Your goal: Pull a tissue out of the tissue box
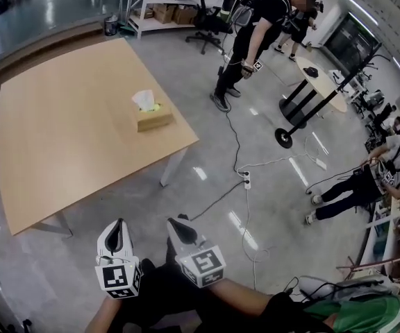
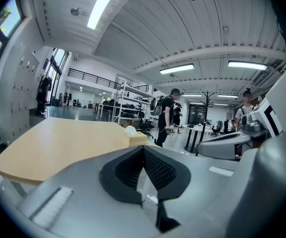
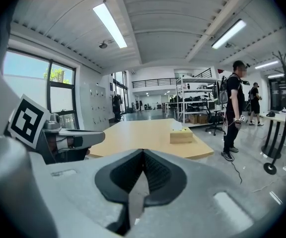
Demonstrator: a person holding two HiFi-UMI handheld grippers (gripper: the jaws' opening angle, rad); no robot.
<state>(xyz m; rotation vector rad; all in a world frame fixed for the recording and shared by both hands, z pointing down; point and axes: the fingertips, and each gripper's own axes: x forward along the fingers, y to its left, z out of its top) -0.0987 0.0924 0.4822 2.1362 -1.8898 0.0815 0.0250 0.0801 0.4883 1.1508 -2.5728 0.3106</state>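
Observation:
A tan tissue box with a white tissue sticking up from its top sits near the right edge of the wooden table. It also shows far off as the tissue box in the left gripper view and the tissue box in the right gripper view. My left gripper and right gripper hang over the floor, well short of the table. Both are shut with nothing between the jaws. The left gripper and right gripper show touching pads.
A person in black stands past the table's far right corner. A round table on a black stand is at the right, and cables with a power strip trail over the floor. Shelves and an office chair stand behind.

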